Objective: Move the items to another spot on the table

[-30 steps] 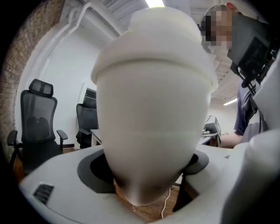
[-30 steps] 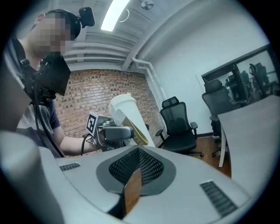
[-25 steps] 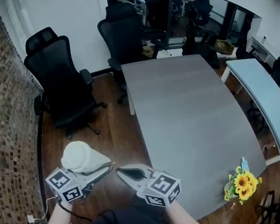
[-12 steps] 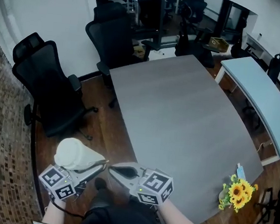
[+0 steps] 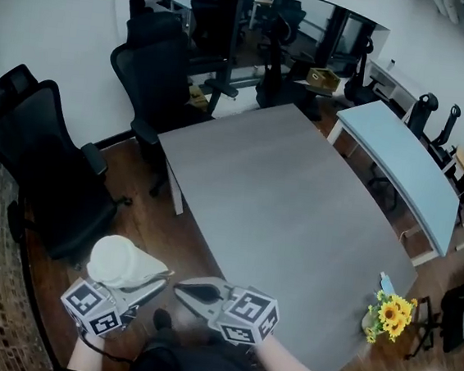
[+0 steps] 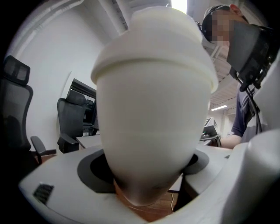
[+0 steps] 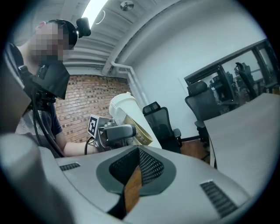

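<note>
Grey table (image 5: 296, 204) ahead of my fingers (image 5: 204, 290) | left gripper (image 5: 154, 279): jaws wide, clamped on white lidded cup (image 5: 121, 261), cup between fingers, over floor (image 5: 186, 233), short of table | right gripper (image 5: 184, 287): jaws together, empty

Black chair (image 5: 39, 173): left edge, on wooden floor (image 5: 141, 225)
Second black chair (image 5: 157, 70): upper left
Pale blue desk (image 5: 399, 165): right side

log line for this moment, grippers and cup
left gripper: shut on white cup | right gripper: shut, empty | table: sunflowers at near corner
</note>
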Tool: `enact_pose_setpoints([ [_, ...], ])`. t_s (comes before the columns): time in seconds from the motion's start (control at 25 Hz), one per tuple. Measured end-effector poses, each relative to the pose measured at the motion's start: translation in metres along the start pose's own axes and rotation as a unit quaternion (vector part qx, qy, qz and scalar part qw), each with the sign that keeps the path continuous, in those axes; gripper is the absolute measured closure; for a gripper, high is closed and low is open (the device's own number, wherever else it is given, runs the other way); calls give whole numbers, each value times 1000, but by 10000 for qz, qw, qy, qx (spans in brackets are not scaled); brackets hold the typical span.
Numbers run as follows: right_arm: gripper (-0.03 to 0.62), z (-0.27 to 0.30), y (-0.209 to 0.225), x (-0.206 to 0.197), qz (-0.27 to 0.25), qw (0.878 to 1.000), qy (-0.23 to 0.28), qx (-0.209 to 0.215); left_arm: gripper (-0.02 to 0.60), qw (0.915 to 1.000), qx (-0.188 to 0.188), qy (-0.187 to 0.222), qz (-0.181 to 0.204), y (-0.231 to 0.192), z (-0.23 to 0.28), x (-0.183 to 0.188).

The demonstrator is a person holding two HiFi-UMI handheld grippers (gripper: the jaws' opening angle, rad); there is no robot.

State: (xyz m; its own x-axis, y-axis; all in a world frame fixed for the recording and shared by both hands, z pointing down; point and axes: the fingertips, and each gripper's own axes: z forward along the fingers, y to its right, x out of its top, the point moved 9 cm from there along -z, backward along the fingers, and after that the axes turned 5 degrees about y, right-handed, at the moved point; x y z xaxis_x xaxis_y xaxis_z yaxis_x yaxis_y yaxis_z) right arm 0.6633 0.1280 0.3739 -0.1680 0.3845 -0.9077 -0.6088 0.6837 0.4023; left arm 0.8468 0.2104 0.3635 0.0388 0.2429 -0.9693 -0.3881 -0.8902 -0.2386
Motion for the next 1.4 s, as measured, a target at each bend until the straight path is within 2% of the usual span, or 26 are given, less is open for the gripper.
enact_pose_setpoints([
  [0.36,586,114,5,27,-253,9986,-153,-445,158,9993,-367,30,-7,-121,-30,21],
  [0.56,586,143,21,39,-312,9976,-150,-595,158,9991,-411,37,-106,-159,-27,26],
  [0.72,586,158,46,51,-301,9970,-66,-717,158,9985,-539,-16,33,-182,-13,33],
  [0.88,586,171,80,58,-302,9966,-45,-761,158,9987,-501,-113,46,-208,10,35],
  [1.04,586,175,126,64,-62,9965,82,-835,158,9980,-549,-325,-15,-234,50,34],
  [1.2,586,184,176,77,84,9973,107,-720,160,9975,-511,-475,-109,-265,96,40],
  [1.4,586,171,235,105,132,9958,301,-855,158,9957,-728,-572,53,-284,158,57],
])
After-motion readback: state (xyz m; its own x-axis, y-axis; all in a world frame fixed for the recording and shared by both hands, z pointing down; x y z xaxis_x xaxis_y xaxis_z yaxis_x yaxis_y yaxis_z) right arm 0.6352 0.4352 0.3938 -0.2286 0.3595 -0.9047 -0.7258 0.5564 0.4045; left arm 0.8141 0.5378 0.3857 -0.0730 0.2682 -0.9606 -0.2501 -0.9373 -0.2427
